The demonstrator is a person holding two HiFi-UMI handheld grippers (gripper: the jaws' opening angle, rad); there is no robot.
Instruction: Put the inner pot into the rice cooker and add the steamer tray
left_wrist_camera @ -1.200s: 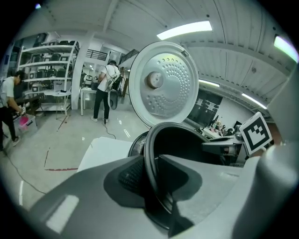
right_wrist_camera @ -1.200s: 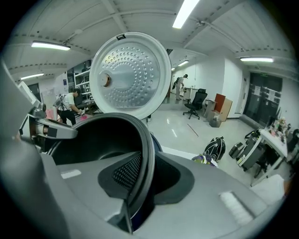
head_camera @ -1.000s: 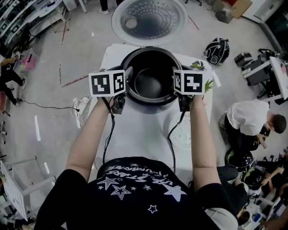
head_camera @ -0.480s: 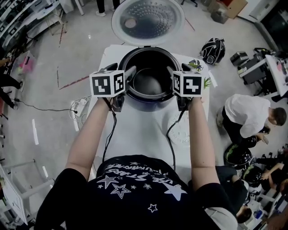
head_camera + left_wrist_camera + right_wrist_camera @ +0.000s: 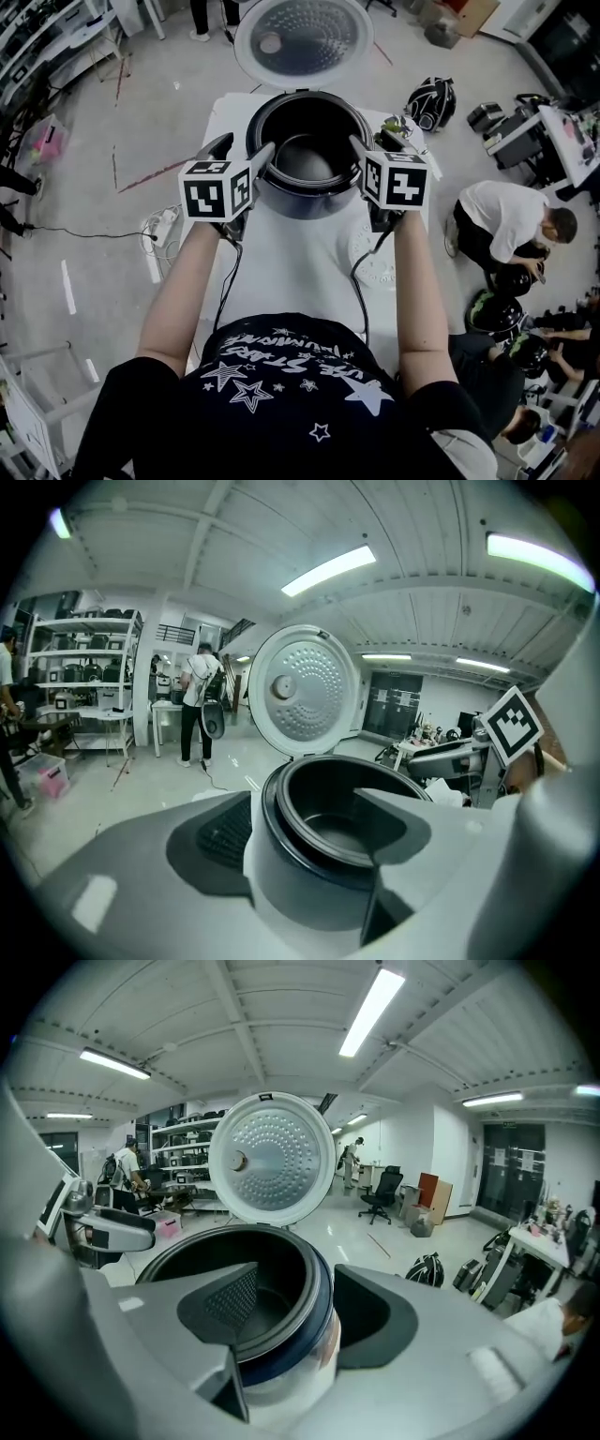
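The rice cooker [image 5: 305, 202] stands on the white table [image 5: 291, 253] with its round lid [image 5: 303, 37] tipped open at the back. The dark inner pot [image 5: 307, 159] sits inside it. My left gripper [image 5: 246, 155] hovers open at the cooker's left rim. My right gripper [image 5: 373, 145] is open at the right rim; its jaws have just been opening, and no pad presses on anything. In the left gripper view the cooker [image 5: 309, 874] and inner pot [image 5: 347, 827] show between the spread jaws. The right gripper view shows the inner pot [image 5: 253, 1307] likewise. A white perforated tray [image 5: 375, 267] lies under my right forearm.
A person in white [image 5: 511, 230] crouches right of the table, with bags and a black backpack [image 5: 429, 98] on the floor. A power strip [image 5: 164, 220] lies on the floor at the left. Shelving [image 5: 84, 682] and a standing person [image 5: 199, 700] are far behind the cooker.
Both grippers have lifted and drawn slightly back from the pot's rim. The right jaws went from closed on the rim to open. The pot stays in the cooker.
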